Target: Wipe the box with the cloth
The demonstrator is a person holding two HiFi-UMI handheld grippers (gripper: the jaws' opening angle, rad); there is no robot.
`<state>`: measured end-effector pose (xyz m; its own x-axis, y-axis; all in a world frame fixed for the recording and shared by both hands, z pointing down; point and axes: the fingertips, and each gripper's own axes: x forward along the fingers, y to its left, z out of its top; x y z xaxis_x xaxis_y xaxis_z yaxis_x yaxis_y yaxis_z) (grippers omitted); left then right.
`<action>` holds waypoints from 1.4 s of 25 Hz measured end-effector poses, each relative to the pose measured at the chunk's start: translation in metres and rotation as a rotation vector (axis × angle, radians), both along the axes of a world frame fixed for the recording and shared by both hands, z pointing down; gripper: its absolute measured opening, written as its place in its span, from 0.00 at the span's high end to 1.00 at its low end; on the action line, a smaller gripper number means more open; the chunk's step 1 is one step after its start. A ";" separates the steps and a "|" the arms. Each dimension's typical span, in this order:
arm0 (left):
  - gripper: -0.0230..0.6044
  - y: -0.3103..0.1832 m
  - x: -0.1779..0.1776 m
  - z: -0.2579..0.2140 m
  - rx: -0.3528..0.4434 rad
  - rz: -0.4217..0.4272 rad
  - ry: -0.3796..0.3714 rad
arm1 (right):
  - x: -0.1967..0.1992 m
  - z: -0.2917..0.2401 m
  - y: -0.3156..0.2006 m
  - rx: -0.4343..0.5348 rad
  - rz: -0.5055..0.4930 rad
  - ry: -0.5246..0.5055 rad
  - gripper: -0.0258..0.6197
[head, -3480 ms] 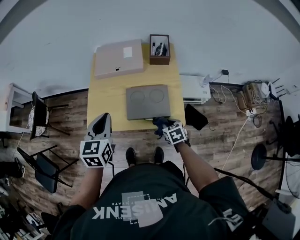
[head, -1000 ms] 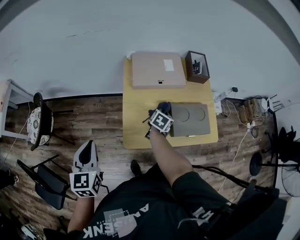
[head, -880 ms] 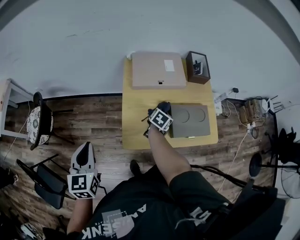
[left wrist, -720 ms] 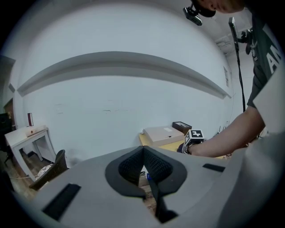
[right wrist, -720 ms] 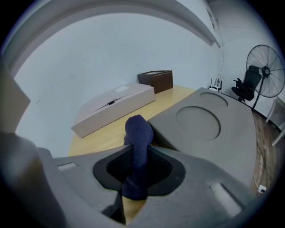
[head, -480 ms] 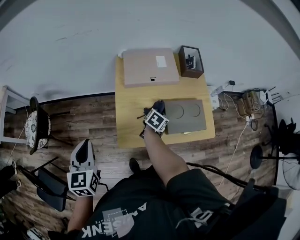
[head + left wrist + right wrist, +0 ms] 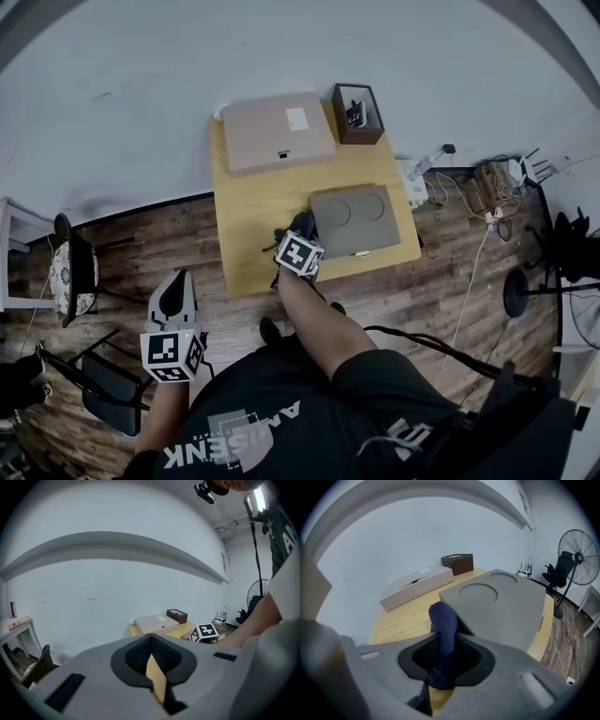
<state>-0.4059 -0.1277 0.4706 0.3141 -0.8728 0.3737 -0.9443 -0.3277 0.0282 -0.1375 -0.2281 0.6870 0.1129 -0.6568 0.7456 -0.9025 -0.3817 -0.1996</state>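
A flat grey box (image 7: 354, 217) with two round dents in its lid lies on the yellow table (image 7: 258, 202). My right gripper (image 7: 296, 238) is at the box's near left side, shut on a dark blue cloth (image 7: 299, 224). In the right gripper view the cloth (image 7: 443, 620) sticks up between the jaws of the right gripper (image 7: 444, 649) and touches the edge of the box (image 7: 506, 606). My left gripper (image 7: 175, 284) hangs off the table over the wooden floor, far from the box. In its own view the left gripper (image 7: 151, 657) holds nothing and its jaws meet.
A flat beige carton (image 7: 277, 131) and a small brown box (image 7: 357, 112) of items stand at the table's far edge, against the white wall. Chairs (image 7: 70, 272) stand at the left. A fan base (image 7: 517, 292) and cables lie on the floor at the right.
My right gripper with the cloth went from the box's near edge round to its left side, then slid along that side toward the near left corner. The left gripper stayed low at the left.
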 end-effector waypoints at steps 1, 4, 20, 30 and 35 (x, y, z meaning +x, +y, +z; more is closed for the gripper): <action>0.96 0.000 0.004 0.000 0.001 0.012 0.001 | 0.001 -0.001 0.003 0.004 0.000 0.003 0.83; 0.96 0.000 0.012 0.003 -0.002 0.040 0.001 | 0.003 -0.003 0.017 -0.002 -0.007 0.004 0.83; 0.96 -0.004 0.064 0.002 0.023 0.197 0.039 | 0.022 0.001 0.086 -0.008 -0.091 0.023 0.83; 0.96 -0.010 0.090 0.001 0.027 0.255 0.055 | 0.031 -0.001 0.111 -0.005 -0.146 0.016 0.83; 0.96 -0.013 0.105 0.000 0.027 0.294 0.077 | 0.049 -0.009 0.123 0.000 -0.098 0.000 0.83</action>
